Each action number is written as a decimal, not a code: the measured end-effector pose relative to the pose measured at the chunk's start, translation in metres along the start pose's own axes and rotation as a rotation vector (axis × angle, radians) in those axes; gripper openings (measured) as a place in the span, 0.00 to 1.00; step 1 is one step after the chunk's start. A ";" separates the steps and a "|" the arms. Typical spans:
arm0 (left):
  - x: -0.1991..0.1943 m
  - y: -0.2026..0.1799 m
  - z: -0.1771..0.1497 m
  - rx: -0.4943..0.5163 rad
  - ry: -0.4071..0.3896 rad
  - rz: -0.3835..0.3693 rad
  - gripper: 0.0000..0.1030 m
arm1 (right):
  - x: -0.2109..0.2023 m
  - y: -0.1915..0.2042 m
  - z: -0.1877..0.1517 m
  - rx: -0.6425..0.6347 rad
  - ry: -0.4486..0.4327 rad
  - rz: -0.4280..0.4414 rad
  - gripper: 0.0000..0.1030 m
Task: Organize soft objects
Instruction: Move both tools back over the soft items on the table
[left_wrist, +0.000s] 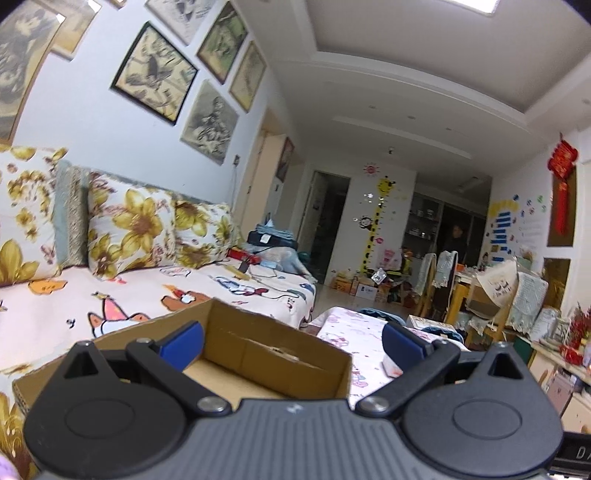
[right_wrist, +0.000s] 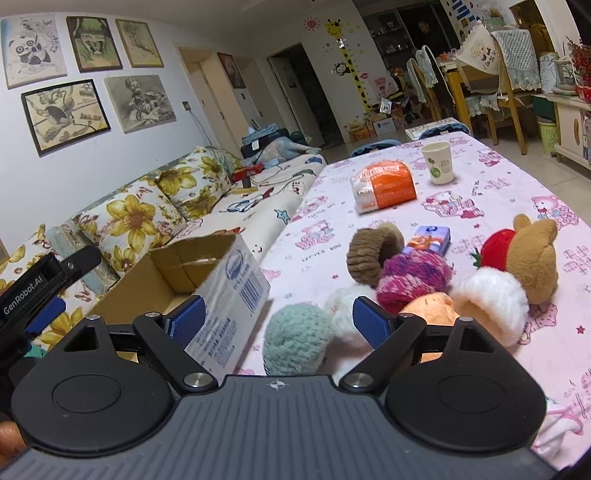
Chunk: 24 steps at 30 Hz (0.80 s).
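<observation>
An open cardboard box (right_wrist: 207, 280) stands at the table's left edge; it also shows in the left wrist view (left_wrist: 258, 354). Several soft woolly balls lie on the pink tablecloth (right_wrist: 480, 177): a mint one (right_wrist: 295, 338), a white one (right_wrist: 343, 310), a brown one (right_wrist: 373, 254), a magenta one (right_wrist: 413, 277), an orange one (right_wrist: 428, 308) and a cream one (right_wrist: 491, 302). A brown bear (right_wrist: 532, 254) with a red strawberry (right_wrist: 495, 247) sits beside them. My right gripper (right_wrist: 279, 319) is open, between box and balls. My left gripper (left_wrist: 291, 341) is open over the box.
A paper cup (right_wrist: 439, 162), an orange-white packet (right_wrist: 384, 186) and a small tissue pack (right_wrist: 432, 238) sit further along the table. A flowered sofa (right_wrist: 166, 206) with cushions runs along the left wall. Chairs (right_wrist: 513, 70) and a cabinet stand at the far right.
</observation>
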<state>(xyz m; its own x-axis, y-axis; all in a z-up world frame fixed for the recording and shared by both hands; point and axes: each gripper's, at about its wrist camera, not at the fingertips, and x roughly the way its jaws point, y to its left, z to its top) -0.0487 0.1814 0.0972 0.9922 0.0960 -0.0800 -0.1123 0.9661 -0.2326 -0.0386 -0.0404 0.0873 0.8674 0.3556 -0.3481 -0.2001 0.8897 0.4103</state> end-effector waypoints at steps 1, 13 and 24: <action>-0.001 -0.002 -0.001 0.010 0.000 -0.006 0.99 | 0.000 -0.001 0.000 0.003 0.004 -0.005 1.00; -0.009 -0.032 -0.013 0.098 0.009 -0.073 0.99 | -0.019 -0.015 0.000 0.010 0.002 -0.114 1.00; -0.019 -0.058 -0.028 0.195 0.028 -0.132 0.99 | -0.028 -0.033 0.004 0.047 -0.056 -0.211 1.00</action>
<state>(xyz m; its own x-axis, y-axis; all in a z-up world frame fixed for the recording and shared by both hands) -0.0629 0.1164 0.0852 0.9953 -0.0380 -0.0891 0.0335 0.9981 -0.0512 -0.0541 -0.0804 0.0874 0.9122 0.1449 -0.3833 0.0092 0.9279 0.3726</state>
